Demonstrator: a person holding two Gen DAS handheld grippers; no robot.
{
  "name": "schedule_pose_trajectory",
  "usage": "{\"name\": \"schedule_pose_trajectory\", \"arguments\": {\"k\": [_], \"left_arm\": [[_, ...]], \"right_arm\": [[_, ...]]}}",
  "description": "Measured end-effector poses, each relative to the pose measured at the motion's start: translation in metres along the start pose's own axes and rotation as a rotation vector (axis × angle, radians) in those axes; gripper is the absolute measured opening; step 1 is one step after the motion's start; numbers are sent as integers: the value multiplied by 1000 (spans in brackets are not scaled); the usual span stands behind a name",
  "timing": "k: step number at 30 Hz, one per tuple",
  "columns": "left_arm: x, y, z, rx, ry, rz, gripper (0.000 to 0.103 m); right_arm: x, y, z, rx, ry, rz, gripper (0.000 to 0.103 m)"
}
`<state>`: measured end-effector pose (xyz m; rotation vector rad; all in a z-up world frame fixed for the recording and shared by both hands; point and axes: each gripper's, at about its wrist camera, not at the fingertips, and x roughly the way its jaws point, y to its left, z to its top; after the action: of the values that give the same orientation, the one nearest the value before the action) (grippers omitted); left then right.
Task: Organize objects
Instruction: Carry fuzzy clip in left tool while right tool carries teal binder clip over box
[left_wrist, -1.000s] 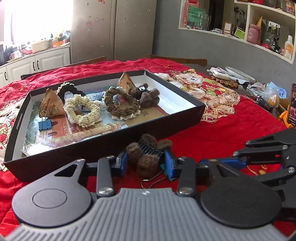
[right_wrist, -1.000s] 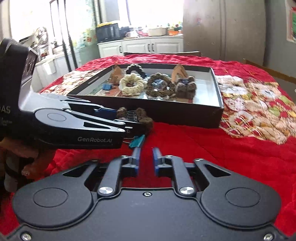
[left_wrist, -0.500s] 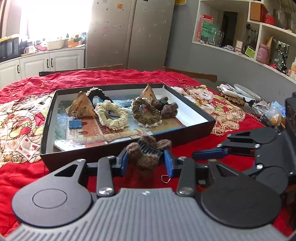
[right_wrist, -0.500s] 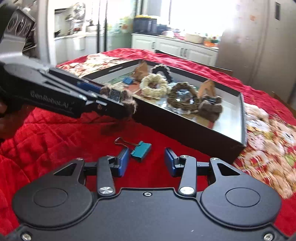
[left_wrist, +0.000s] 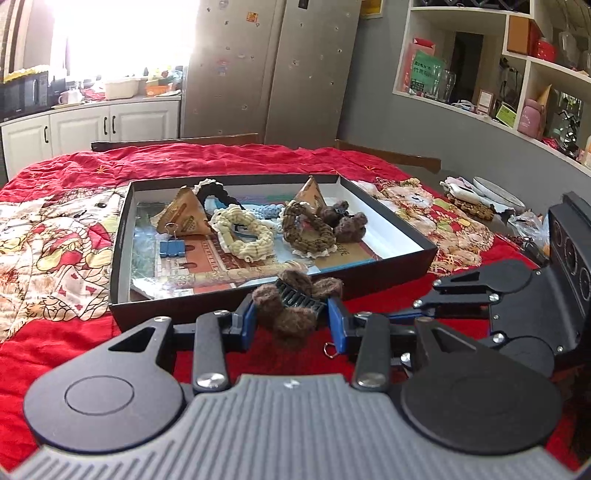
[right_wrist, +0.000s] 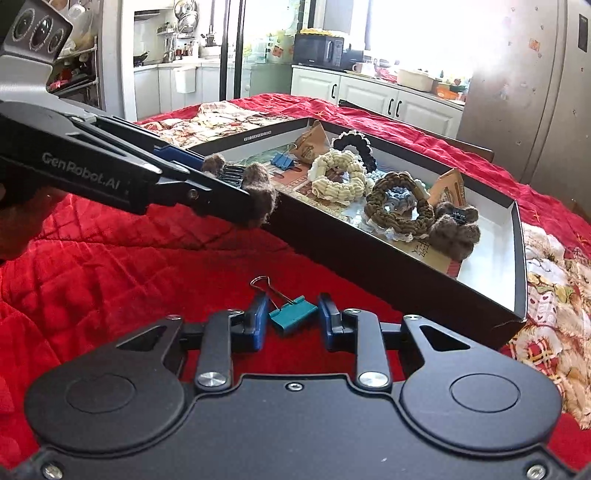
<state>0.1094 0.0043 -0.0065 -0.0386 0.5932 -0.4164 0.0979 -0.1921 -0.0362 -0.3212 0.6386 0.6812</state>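
My left gripper (left_wrist: 291, 320) is shut on a brown fuzzy hair clip (left_wrist: 293, 304) and holds it above the red cloth, just before the near wall of the black box (left_wrist: 391, 275). The clip also shows in the right wrist view (right_wrist: 243, 186), level with the box rim. My right gripper (right_wrist: 290, 320) is open, its fingers either side of a teal binder clip (right_wrist: 293, 314) lying on the cloth. The box holds a cream scrunchie (left_wrist: 243, 230), a brown scrunchie (left_wrist: 306, 229), another brown fuzzy clip (left_wrist: 345, 221), a blue binder clip (left_wrist: 171, 248) and two paper pyramids.
The red quilted cloth (right_wrist: 129, 273) covers the table, with patterned patches to the left (left_wrist: 51, 251) and right (left_wrist: 443, 218). Plates and bags sit at the far right edge (left_wrist: 491, 192). Shelves, a fridge and kitchen cabinets stand behind.
My left gripper has lifted the brown fuzzy clip and moved it toward the box. My right gripper has opened and come down around the teal binder clip.
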Motion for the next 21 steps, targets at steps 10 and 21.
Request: {"name": "schedule_pose_trajectory", "arguments": {"k": [10, 21], "left_arm": [[-11, 6, 10, -11, -40, 22, 44], [-3, 26, 36, -22, -76, 127, 44]], "right_arm": [[-31, 8, 14, 25, -106, 45, 27], [-26, -7, 47, 33, -174, -106, 27]]}}
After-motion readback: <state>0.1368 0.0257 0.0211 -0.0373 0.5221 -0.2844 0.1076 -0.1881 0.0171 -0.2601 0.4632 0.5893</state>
